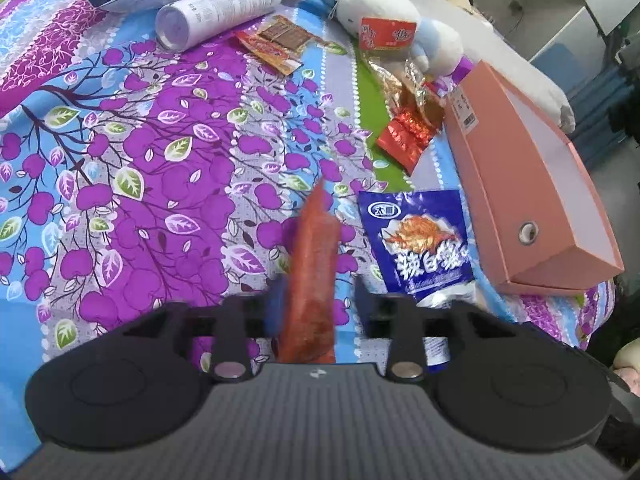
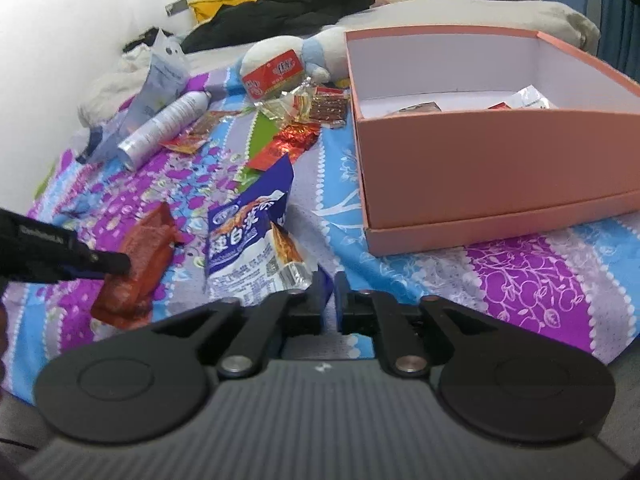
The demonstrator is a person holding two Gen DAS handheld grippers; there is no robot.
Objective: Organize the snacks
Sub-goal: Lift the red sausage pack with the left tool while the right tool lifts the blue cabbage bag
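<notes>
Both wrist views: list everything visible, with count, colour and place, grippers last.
orange snack packet: one, between the left gripper's fingers.
blue snack bag: one, blue-white, on the bedsheet by the box.
pink box: one, open, a few packets inside.
small red packets: several, beyond the blue bag.
spray can: one, white, lying flat.
plush toy: one, white-blue.
bedsheet: purple-blue floral.
left gripper: fingers apart, blurred.
right gripper: nearly shut, empty.
</notes>
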